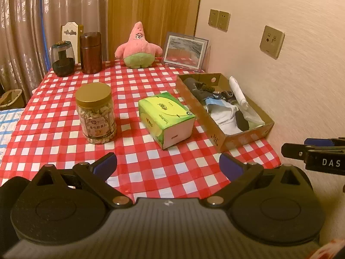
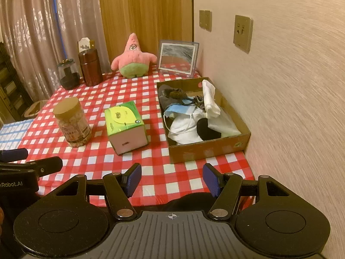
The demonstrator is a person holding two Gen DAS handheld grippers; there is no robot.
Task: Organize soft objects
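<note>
A shallow cardboard box (image 1: 245, 139) (image 2: 207, 151) stands by the right wall and holds soft things: a blue face mask (image 2: 179, 110), white cloths (image 2: 210, 99), dark socks (image 1: 197, 85). A pink starfish plush (image 1: 138, 47) (image 2: 132, 58) sits upright at the table's far edge. My left gripper (image 1: 168, 165) hovers open over the near edge, nothing between its blue pads. My right gripper (image 2: 172, 179) is open too, just short of the box, empty. Each gripper's fingers show at the edge of the other's view.
On the red-and-white checked cloth (image 1: 140, 157) stand a gold-lidded snack jar (image 1: 96, 113) (image 2: 72, 122), a green tissue box (image 1: 167, 118) (image 2: 125, 125), a brown canister (image 1: 90, 52), a dark glass jar (image 1: 62, 58) and a framed picture (image 1: 185, 51). Curtains hang at left.
</note>
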